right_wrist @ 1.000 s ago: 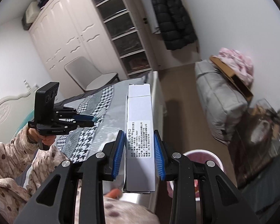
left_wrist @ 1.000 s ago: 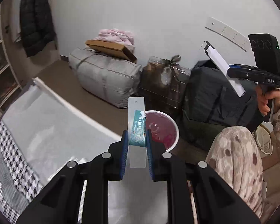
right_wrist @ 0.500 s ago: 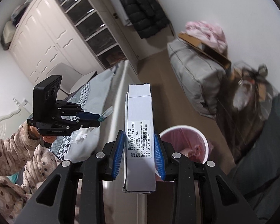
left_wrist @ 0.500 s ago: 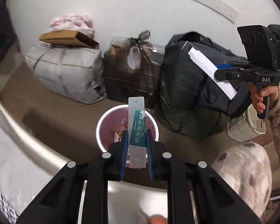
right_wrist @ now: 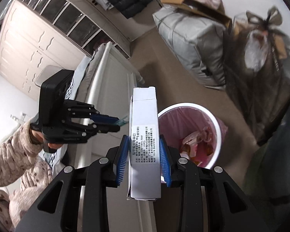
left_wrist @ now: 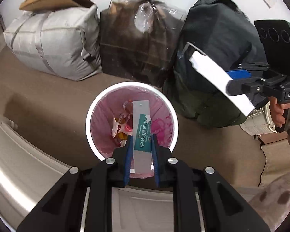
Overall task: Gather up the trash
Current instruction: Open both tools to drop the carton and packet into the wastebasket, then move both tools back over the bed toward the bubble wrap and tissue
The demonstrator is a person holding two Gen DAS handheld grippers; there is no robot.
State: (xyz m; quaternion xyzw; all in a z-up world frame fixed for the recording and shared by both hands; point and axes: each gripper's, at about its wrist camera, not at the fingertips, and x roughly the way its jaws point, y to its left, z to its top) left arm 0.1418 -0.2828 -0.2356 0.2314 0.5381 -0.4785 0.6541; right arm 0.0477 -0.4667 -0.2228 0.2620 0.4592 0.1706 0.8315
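Left gripper [left_wrist: 140, 145] pinching flat teal-labelled card [left_wrist: 141, 133] above round pink-lined bin [left_wrist: 90, 119] — right gripper [right_wrist: 144, 154] clamping slim white carton [right_wrist: 144, 135].

A narrow teal-labelled card [left_wrist: 141, 135] is clamped between the blue jaws of the left gripper [left_wrist: 141, 150] and is held directly above a white-rimmed bin [left_wrist: 90, 116] lined with a pink bag, in which wrappers [left_wrist: 119, 125] are seen. At the right, a white box [left_wrist: 218, 77] is gripped by the right gripper [left_wrist: 239, 81], held by a hand [left_wrist: 278, 110]. Behind the bin, a grey bag [left_wrist: 52, 44], a tied dark sack [left_wrist: 137, 46] and a black bag [left_wrist: 216, 38] are lined along the wall
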